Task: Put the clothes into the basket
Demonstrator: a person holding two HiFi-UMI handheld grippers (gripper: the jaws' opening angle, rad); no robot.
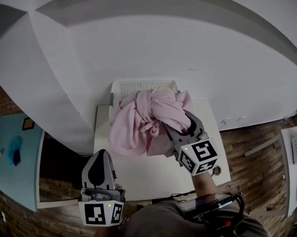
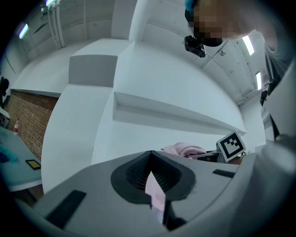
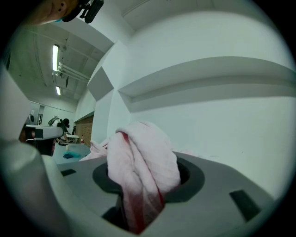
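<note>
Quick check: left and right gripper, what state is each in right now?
Left gripper: jaws closed or nearly so, nothing held.
Right gripper: closed on the pink garment.

Held the left claw [image 1: 101, 156] low at the near left corner of the surface [image 1: 151, 175], pointed toward the far side, jaws closed together at the tips. Reached the right claw [image 1: 186, 120] farther out on the right, angled far-left, jaws clamped on a bunch of pink clothes [image 1: 143, 118]. Gripped its handle from behind with the right hand [image 1: 205, 178], forearm trailing back toward the near edge.
</note>
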